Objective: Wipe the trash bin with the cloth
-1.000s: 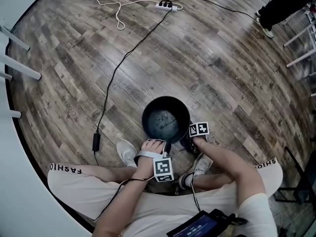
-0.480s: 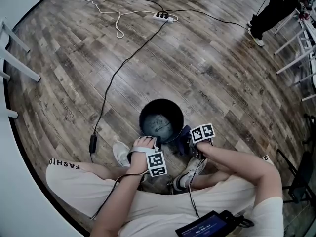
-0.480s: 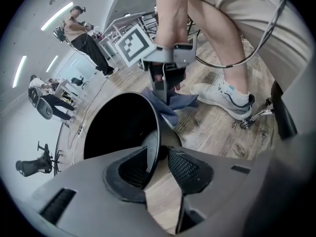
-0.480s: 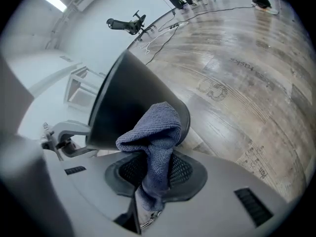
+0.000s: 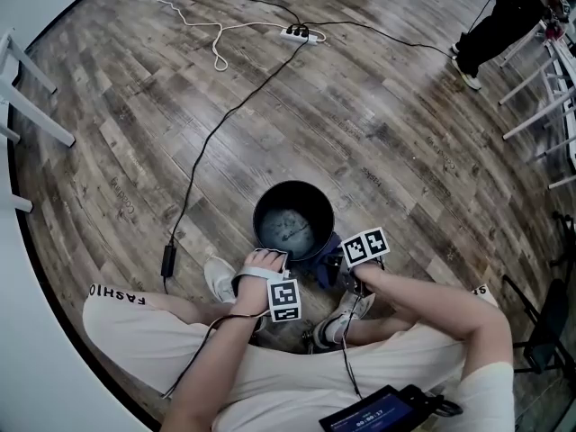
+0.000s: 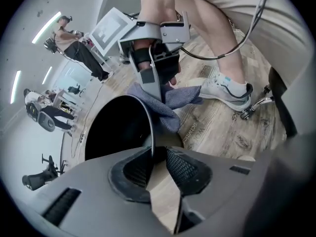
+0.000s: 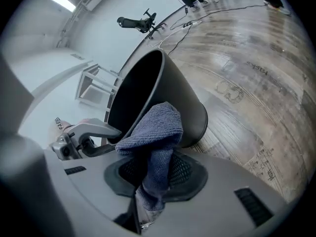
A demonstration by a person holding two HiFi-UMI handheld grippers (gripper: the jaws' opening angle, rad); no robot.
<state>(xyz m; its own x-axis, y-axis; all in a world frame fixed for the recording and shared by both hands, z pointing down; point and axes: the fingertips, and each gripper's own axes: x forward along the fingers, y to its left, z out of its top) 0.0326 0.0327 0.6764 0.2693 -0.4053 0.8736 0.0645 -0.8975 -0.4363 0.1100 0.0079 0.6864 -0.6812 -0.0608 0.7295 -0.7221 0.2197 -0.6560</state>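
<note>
Head view shows the black trash bin (image 5: 270, 196) standing on the wood floor (image 5: 378, 106) by the person's feet. The left gripper (image 6: 157, 154) sits loosely over the near rim, and its jaws have just been closing with the rim between them. The right gripper (image 7: 153, 174) squeezes the blue cloth (image 7: 153, 127), which lies on the bin's near right edge. I think the wiping is only partly done, because the bottom looks smudgy. Cables (image 5: 225, 115) run to the far side of the room.

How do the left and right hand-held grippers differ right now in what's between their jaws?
The left hand-held gripper straddles the rim of the trash bin, jaws just closed further but not tight; the right hand-held gripper is clamped on the blue cloth. The left sits at the near rim, the right by the outer wall. Both point down toward the bin.
</note>
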